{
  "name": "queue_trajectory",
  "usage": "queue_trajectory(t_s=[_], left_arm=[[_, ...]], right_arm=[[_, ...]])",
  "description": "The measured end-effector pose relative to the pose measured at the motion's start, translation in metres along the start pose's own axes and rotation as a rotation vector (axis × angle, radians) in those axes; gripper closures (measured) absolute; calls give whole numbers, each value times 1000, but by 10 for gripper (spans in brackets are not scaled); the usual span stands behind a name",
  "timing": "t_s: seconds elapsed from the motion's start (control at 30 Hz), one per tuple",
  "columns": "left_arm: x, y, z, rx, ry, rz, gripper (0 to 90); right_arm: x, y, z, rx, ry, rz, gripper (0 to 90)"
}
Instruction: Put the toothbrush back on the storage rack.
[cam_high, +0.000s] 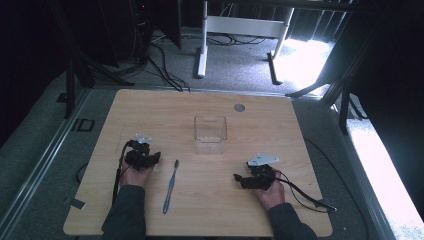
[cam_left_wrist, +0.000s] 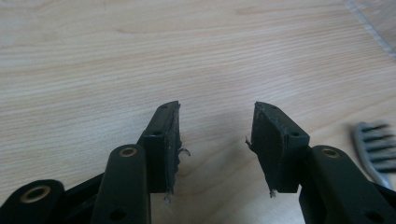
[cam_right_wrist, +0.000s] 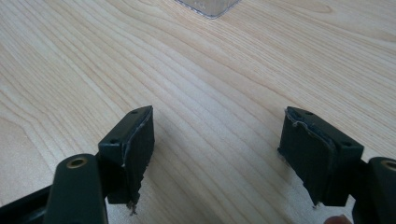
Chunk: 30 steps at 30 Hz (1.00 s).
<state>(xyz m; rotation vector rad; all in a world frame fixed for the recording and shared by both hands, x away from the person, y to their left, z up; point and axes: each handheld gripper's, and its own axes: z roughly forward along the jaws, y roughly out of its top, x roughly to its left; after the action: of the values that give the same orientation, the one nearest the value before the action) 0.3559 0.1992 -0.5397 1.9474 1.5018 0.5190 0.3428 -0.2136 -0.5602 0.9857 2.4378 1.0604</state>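
A grey-blue toothbrush (cam_high: 170, 187) lies on the wooden table (cam_high: 150, 110), handle toward the person, between the two hands. Its bristled head (cam_left_wrist: 376, 147) shows at the right edge of the left gripper view. A clear plastic box (cam_high: 210, 134) stands upright at the table's middle; one corner of this box (cam_right_wrist: 208, 7) shows in the right gripper view. My left gripper (cam_high: 156, 158) rests low at the left, just left of the brush head, open and empty (cam_left_wrist: 215, 140). My right gripper (cam_high: 237, 178) rests at the right, open with bare wood between its fingers (cam_right_wrist: 217, 149).
A round grommet (cam_high: 239, 107) sits in the table near its far edge. Cables trail from both grippers, the right one (cam_high: 307, 196) across the table's near right corner. A white desk frame (cam_high: 240, 35) and floor cables lie beyond the table.
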Motion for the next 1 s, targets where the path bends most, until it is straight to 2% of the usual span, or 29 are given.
queue_trajectory(t_s=[0.17, 0.4, 0.73, 0.93, 1.0], left_arm=[[-5, 5, -16, -46, -15, 18, 512], [-13, 13, -35, -42, -29, 11, 511], [-28, 18, -53, -49, -50, 8, 510], [-35, 19, -59, -51, -77, -4, 512], [-39, 18, -59, -38, -99, -15, 513]], right_arm=[[0, 0, 0, 0, 0, -1, 258], [0, 0, 0, 0, 0, -1, 257], [0, 0, 0, 0, 1, -1, 257], [0, 0, 0, 0, 1, -1, 256], [0, 0, 0, 0, 2, -2, 255]])
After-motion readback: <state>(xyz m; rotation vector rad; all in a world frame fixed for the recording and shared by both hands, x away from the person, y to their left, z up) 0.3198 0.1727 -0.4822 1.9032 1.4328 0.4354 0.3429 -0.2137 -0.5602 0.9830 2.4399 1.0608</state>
